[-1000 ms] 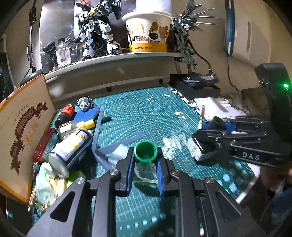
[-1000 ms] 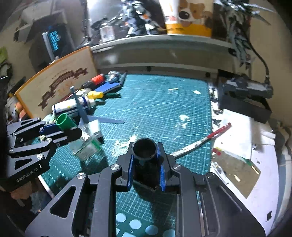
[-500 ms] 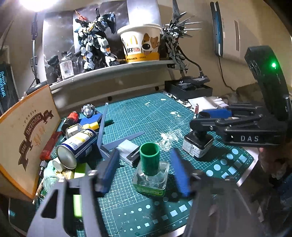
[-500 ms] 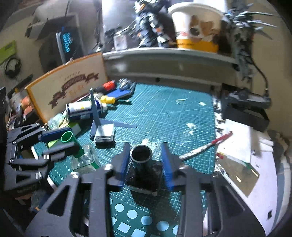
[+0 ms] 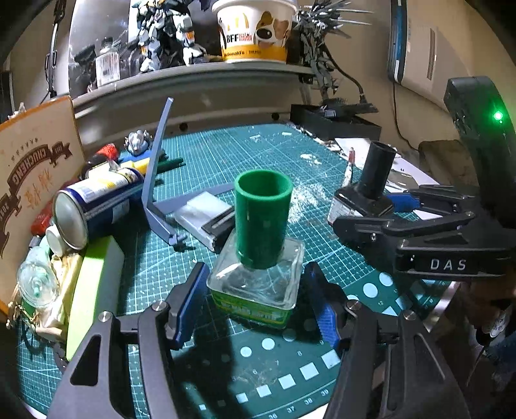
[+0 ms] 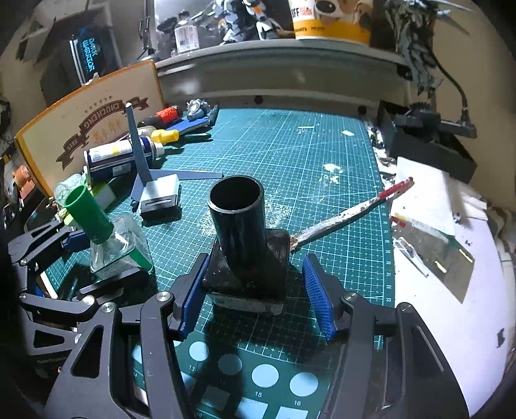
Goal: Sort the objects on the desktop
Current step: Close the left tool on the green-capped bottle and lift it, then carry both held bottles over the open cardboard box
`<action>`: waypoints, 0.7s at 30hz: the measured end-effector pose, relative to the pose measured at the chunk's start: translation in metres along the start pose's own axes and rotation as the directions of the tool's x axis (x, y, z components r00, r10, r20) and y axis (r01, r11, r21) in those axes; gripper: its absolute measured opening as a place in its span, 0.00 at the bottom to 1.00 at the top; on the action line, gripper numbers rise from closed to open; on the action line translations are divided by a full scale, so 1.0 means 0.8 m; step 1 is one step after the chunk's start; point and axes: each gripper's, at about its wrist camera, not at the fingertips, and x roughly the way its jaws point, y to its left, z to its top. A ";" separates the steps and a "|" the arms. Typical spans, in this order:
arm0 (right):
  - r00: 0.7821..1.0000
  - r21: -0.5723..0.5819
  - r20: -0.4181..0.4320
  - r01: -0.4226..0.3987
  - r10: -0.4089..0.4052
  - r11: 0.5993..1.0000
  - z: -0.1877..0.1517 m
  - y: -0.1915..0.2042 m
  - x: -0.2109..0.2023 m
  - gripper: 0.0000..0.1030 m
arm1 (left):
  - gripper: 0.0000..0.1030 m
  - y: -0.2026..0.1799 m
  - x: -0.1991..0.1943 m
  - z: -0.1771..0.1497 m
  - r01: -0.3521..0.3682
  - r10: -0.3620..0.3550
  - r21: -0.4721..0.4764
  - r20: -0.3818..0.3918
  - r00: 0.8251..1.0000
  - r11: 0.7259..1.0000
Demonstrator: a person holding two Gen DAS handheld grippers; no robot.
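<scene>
- Bottles are the two things at hand: a clear glass bottle with green cap (image 5: 258,258) and a black bottle with black cap (image 6: 248,254), both upright on the green cutting mat (image 5: 225,154) near its front edge.
- Left claw (image 5: 258,309) stands apart around the glass bottle, its blue pads on either side of the square glass base with a gap on each side; nothing is clamped.
- Right claw (image 6: 254,296) is opening; the black bottle stands between its blue pads, the right-hand pad clearly off it and the left-hand pad very close to the base.
- In the left wrist view the black bottle (image 5: 364,196) stands to the right of the glass one, with the right claw (image 5: 387,212) around it.
- In the right wrist view the glass bottle (image 6: 113,238) stands to the left, the left claw (image 6: 74,251) about it.
- Behind the bottles lie a grey angled plastic piece (image 5: 158,167) with one arm pointing up and a small grey block (image 5: 203,216).
- A blue-and-white spray can (image 5: 93,199) lies on its side at the left of the surface, beside a wooden board with lettering (image 5: 29,180).
- A red-tipped stick (image 6: 351,212) lies just right of the black bottle, angled toward white paper (image 6: 429,193).
- A shelf (image 5: 193,74) at the back carries a model robot (image 5: 167,32) and a paper bucket with a dog picture (image 5: 254,29).
</scene>
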 end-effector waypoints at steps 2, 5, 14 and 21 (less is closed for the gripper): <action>1.000 -0.008 0.000 0.008 -0.008 1.000 -0.001 0.002 0.001 0.53 | 0.58 0.000 0.000 -0.001 -0.007 0.007 -0.002 0.006 1.000 1.000; 1.000 -0.016 0.001 0.017 -0.017 1.000 -0.002 0.004 0.001 0.52 | 0.55 -0.003 0.000 -0.002 -0.016 0.016 0.011 0.010 1.000 1.000; 0.998 -0.036 0.001 0.062 -0.062 0.997 -0.002 0.018 0.002 0.41 | 0.46 -0.004 -0.003 -0.002 0.010 -0.010 -0.003 0.022 1.000 1.000; 0.999 -0.023 0.009 0.049 -0.049 0.999 0.004 0.015 -0.008 0.40 | 0.43 0.006 -0.020 0.011 -0.008 0.009 -0.013 0.058 0.998 1.000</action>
